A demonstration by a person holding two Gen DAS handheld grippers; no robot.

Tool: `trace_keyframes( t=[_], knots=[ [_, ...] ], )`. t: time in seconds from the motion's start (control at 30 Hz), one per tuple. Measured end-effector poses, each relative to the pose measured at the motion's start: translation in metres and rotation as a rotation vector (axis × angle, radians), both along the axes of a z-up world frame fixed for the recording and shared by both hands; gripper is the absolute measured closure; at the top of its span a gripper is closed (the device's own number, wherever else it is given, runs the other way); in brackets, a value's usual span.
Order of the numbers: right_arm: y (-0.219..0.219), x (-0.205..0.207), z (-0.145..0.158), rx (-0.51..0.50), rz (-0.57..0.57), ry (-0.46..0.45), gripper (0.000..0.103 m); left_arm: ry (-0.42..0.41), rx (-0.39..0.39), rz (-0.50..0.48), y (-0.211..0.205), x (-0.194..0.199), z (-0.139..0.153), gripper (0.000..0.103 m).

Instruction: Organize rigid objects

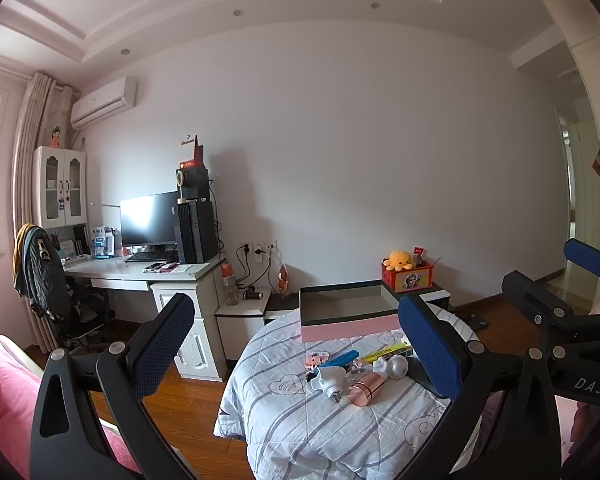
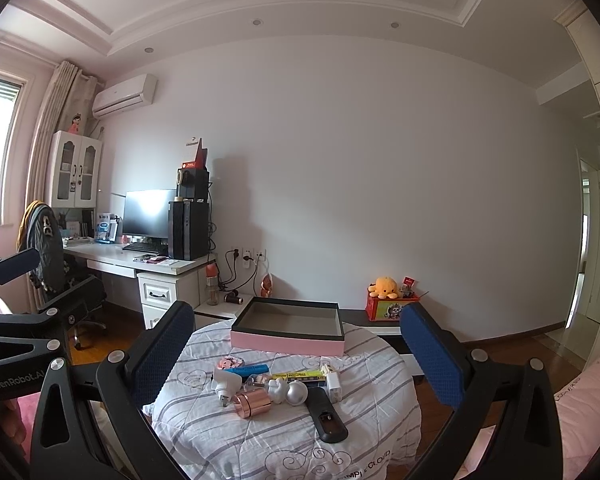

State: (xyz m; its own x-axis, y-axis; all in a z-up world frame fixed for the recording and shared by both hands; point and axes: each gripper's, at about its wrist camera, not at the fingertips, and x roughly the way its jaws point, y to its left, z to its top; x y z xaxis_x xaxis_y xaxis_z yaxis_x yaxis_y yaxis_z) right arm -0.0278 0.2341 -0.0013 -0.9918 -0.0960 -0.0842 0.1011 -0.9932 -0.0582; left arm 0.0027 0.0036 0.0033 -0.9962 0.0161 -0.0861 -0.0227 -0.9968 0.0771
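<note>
1. A small round bench (image 2: 340,440) draped in a striped quilt stands in a bedroom, and the sorting job on it looks not yet begun.

2. The pink box (image 2: 287,342) with a dark rim sits open at the bench's far edge. Its grey inside shows nothing in it from either wrist view.

3. All the loose things lie in one cluster in front of the box, near it but apart from it: a rose-gold canister (image 2: 253,402) on its side, a white plug adapter (image 2: 225,385), a blue tube (image 2: 246,370), a yellow-and-black stick (image 2: 298,377), a silver ball-shaped piece (image 2: 296,393), a white charger block (image 2: 333,385), a small pink patterned item (image 2: 229,361) and a black remote (image 2: 327,416) nearest the camera.

4. Several of these touch or overlap at the middle of the pile. The remote and the pink item lie at its edges and look easier to pick first.

5. The left claw (image 1: 296,344) hangs released, jaws spread wide, grasping nothing, level and short of the pile.

6. The right claw (image 2: 298,352) is likewise released and empty, jaws wide, facing the cluster and box.

7. Judging by this, nothing is done: every object remains to be lifted and placed, presumably into the box.
</note>
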Motion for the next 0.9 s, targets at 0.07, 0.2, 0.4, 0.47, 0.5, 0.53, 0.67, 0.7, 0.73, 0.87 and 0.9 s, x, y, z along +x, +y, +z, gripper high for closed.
trace_keyframes(
  t=[0.07, 0.2, 0.4, 0.47, 0.5, 0.53, 0.67, 0.7, 0.73, 0.87, 0.9],
  knots=[
    [0.0, 0.0, 0.0, 0.0, 0.0, -0.001, 0.0, -0.002, -0.001, 0.0, 0.0, -0.001, -0.002, 0.0],
    [0.001, -0.002, 0.001, -0.001, -0.002, -0.007, 0.0, -0.009, -0.001, -0.003, 0.001, -0.005, -0.005, 0.0],
    [0.005, -0.013, -0.002, -0.006, -0.011, -0.02, 0.0, -0.023, -0.005, -0.008, 0.006, -0.022, -0.011, 0.0],
    [0.006, -0.017, -0.002, -0.008, -0.016, -0.023, 0.0, -0.027, -0.003, -0.012, 0.007, -0.027, -0.011, 0.0],
    [0.007, -0.02, -0.002, -0.008, -0.018, -0.024, 0.0, -0.024, -0.001, -0.01, 0.007, -0.03, -0.011, 0.0],
    [0.009, -0.022, -0.002, -0.008, -0.022, -0.024, 0.0, -0.024, -0.001, -0.007, 0.008, -0.033, -0.011, 0.0],
    [0.012, -0.033, -0.003, -0.011, -0.035, -0.016, 0.0, -0.024, -0.001, -0.003, 0.009, -0.043, -0.011, 0.0],
    [0.013, -0.036, -0.003, -0.01, -0.038, -0.018, 0.0, -0.025, 0.0, 0.001, 0.009, -0.047, -0.012, 0.0],
    [0.014, -0.04, -0.003, -0.01, -0.039, -0.017, 0.0, -0.028, 0.0, 0.004, 0.01, -0.051, -0.012, 0.0],
    [0.017, -0.054, -0.004, -0.016, -0.037, -0.022, 0.0, -0.042, 0.003, 0.009, 0.012, -0.068, -0.013, 0.0],
    [0.017, -0.057, -0.004, -0.015, -0.037, -0.026, 0.0, -0.048, 0.004, 0.01, 0.013, -0.073, -0.013, 0.0]
  ],
)
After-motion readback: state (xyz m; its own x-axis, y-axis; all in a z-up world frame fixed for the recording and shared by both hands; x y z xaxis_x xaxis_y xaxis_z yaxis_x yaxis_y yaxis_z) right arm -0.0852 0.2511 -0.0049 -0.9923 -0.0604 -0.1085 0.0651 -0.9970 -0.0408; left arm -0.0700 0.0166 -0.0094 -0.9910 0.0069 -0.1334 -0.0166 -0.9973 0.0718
